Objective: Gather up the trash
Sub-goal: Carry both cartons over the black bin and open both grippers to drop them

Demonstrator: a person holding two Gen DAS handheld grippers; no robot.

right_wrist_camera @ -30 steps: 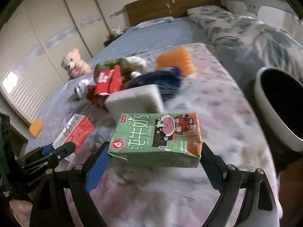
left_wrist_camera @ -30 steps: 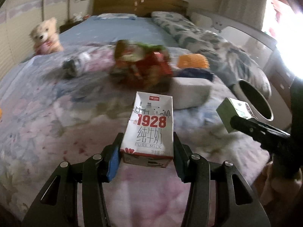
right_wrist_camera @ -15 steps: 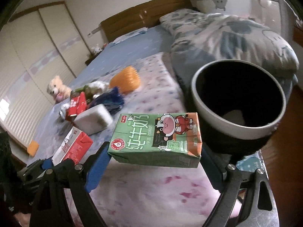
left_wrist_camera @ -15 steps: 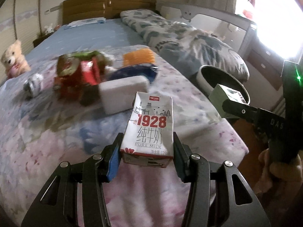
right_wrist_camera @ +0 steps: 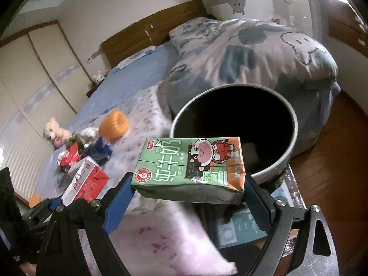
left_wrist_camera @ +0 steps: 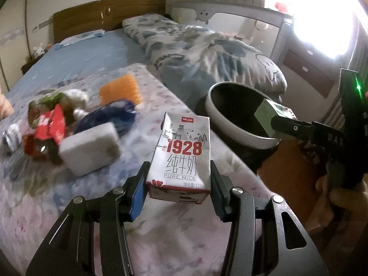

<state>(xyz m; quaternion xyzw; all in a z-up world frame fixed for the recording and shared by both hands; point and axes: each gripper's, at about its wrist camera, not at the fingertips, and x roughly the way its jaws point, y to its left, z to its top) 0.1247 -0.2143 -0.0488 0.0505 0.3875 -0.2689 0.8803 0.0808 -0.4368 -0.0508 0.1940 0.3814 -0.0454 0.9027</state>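
Gripper (right_wrist_camera: 187,203) on the right, clamped on the green carton (right_wrist_camera: 189,166), should clear the bin (right_wrist_camera: 285,161) rim before releasing, while the left gripper (left_wrist_camera: 178,188) grips its white carton (left_wrist_camera: 182,155).

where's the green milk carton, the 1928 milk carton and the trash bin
green milk carton (right_wrist_camera: 188,168), right wrist view, its printed front face
1928 milk carton (left_wrist_camera: 182,158), left wrist view, its front face below the red number
trash bin (right_wrist_camera: 292,115), right wrist view, its pale rim

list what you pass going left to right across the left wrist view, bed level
red wrapper → white sponge block → 1928 milk carton → bin → green carton in the right claw
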